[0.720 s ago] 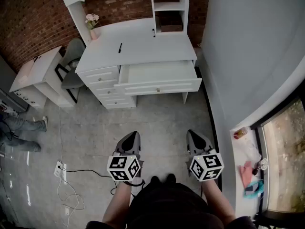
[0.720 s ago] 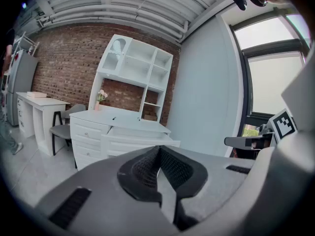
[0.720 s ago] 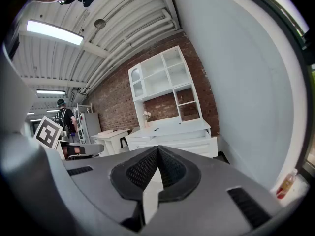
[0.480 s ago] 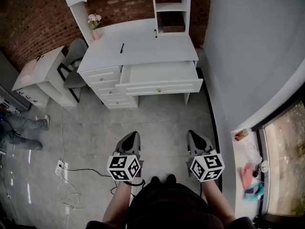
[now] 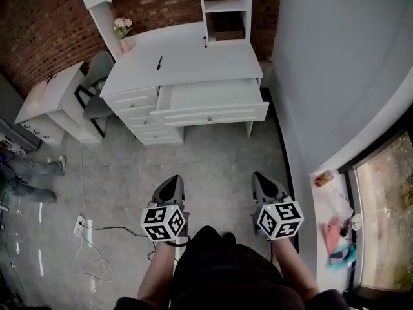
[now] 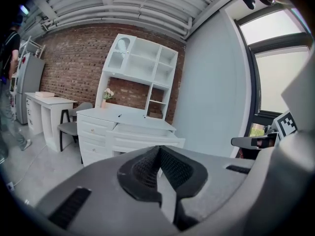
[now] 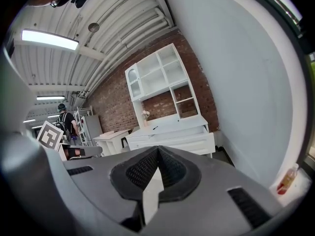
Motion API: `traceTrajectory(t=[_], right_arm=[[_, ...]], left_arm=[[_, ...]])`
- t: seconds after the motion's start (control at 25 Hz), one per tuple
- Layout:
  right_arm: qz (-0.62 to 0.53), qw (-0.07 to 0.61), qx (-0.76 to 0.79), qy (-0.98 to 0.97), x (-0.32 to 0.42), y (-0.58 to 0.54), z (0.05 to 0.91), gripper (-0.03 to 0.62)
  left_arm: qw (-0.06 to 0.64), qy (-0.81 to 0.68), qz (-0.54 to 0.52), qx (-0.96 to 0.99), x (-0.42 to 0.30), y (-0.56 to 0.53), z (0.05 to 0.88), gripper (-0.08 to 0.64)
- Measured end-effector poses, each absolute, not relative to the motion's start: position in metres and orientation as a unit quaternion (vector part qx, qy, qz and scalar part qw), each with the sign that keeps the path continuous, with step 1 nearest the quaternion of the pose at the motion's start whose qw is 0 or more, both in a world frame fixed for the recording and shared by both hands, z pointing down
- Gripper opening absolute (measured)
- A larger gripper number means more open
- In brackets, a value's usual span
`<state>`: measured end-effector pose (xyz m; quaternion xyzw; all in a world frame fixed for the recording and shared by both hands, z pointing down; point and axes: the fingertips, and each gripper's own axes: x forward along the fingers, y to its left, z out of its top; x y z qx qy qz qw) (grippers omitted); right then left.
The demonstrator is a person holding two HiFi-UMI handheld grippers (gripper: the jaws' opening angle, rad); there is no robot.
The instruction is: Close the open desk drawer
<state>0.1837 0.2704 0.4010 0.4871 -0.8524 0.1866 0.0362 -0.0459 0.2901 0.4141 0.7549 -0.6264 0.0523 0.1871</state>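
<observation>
Drawer (image 5: 210, 99) white, flat-fronted, rectangular, open | left claw (image 5: 173, 181) together, empty | right claw (image 5: 260, 177) together, empty

The desk (image 5: 187, 60) and its open drawer (image 5: 210, 113) have a smooth, white, painted-looking finish with a soft sheen. The brick wall (image 5: 39, 24) behind them is rough, matt red-brown, and the right wall (image 5: 335, 57) is smooth matt grey. The floor (image 5: 213, 154) looks like grey concrete, glossy at the far left. The left gripper (image 5: 172, 185) and right gripper (image 5: 261, 179) are matt grey plastic with black, finely ribbed pads (image 6: 143, 169).
</observation>
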Motion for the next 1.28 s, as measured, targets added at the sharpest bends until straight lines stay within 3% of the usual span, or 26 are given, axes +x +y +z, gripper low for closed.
traceTrajectory(t=[0.44,1.28], right_arm=[[0.210,0.041,0.499,-0.840,0.186,0.222,0.418,0.005],[0.256,0.091,0.535,-0.800,0.124,0.017,0.466,0.005]], left_arm=[[0.196,-0.620,0.066,0.757,-0.056,0.237,0.433,0.009],[0.230,-0.587,0.105,0.769,-0.126,0.013,0.484,0.009]])
